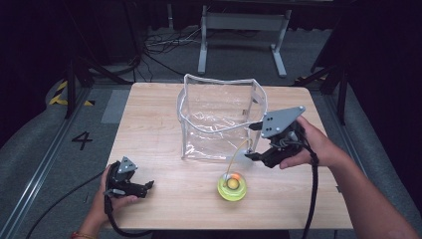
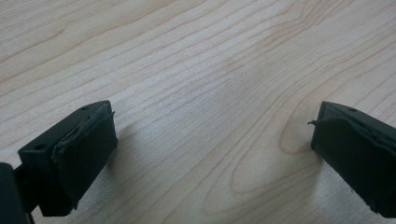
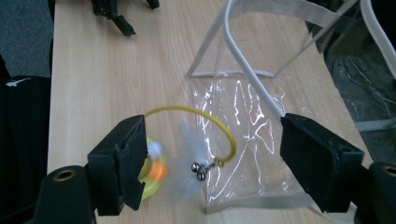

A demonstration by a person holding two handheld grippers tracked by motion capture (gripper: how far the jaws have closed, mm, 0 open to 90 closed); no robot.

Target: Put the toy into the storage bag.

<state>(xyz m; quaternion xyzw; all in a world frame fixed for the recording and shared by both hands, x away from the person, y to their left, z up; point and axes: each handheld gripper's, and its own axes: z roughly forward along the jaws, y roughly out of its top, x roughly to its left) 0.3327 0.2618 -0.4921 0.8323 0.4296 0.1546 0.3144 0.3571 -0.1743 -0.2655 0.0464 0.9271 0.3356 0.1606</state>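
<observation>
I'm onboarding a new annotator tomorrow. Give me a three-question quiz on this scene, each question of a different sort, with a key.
1. True or false: the left gripper holds the toy.
2. Multiple choice: the clear bag is A) lying flat, B) standing open on the table, C) lifted off the table.
3. Fill in: small metal ____ and a white feather hang from the toy's yellow wire, between the right gripper's open jaws.

Key: 1 false, its jaws are open over bare wood; 2 B; 3 bells.
</observation>
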